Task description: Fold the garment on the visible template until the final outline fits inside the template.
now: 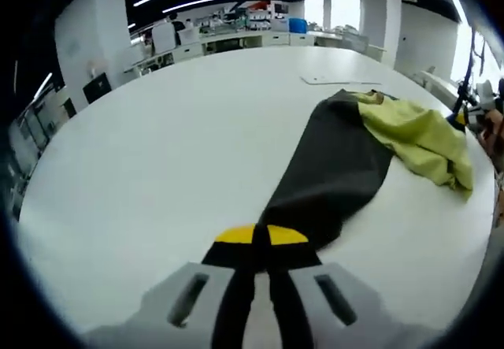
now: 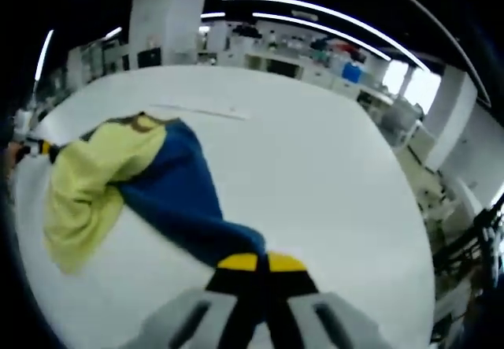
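Both grippers, left (image 1: 260,243) and right (image 2: 261,266), have jaws clamped on garment (image 1: 346,160) ends, cloth stretched across the white worktop (image 1: 173,152). Suggest keeping tension even, then lowering it flat before folding.

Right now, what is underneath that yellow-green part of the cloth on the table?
The yellow-green cloth part lies on the white table, overlapping the dark part. What it covers cannot be seen; a thin flat sheet lies behind.
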Available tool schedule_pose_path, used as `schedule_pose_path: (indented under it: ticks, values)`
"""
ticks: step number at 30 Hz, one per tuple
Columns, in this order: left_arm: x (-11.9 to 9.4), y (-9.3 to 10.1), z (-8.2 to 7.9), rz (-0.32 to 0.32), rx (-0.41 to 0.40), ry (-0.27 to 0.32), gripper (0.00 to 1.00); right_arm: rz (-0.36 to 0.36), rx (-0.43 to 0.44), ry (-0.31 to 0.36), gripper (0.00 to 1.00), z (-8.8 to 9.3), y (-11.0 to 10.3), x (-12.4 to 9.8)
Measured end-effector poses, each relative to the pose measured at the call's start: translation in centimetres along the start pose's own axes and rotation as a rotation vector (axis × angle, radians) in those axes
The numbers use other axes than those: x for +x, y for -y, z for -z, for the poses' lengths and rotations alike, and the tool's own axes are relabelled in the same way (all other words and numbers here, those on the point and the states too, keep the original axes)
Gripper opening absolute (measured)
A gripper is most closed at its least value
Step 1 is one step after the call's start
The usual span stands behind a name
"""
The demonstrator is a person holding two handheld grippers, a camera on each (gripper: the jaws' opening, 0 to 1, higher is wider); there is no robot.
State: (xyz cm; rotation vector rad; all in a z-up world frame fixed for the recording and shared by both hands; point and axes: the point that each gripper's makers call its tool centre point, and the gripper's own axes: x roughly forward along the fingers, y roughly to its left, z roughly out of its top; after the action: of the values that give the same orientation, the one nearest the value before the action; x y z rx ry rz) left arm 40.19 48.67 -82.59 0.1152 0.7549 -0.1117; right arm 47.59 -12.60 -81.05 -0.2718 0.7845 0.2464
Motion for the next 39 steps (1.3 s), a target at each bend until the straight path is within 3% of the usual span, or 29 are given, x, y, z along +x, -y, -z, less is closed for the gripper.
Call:
schedule_pose_path:
  ticks: [19,25,30,32,36,39]
  values:
    - [1.1,-4.4,-0.7,-0.086,0.075,-0.058,0.01,0.074,0.004,-0.035,0.0,0.2,5.2,0.7]
    - [1.2,-4.9,-0.6,-0.089,0.052,-0.059,0.01,0.063,-0.029,-0.041,0.0,0.1,4.8,0.6]
    - [0.9,-4.7,-0.6,-0.082,0.061,-0.052,0.02,0.037,0.008,-0.048,0.0,0.5,4.5,0.7]
    - [0.6,-4.9,-0.4,-0.1,0.026,-0.054,0.04,0.03,0.025,-0.048,0.0,0.7,4.4,0.6]
    - [0.0,-5.2,-0.7,-0.109,0.01,-0.027,0.2,-0.008,0.139,-0.013,0.16,0.4,3.6,0.3]
    - [-0.3,-5.2,-1.0,-0.096,0.001,0.003,0.32,-0.053,0.169,0.029,0.3,-0.4,3.0,0.0]
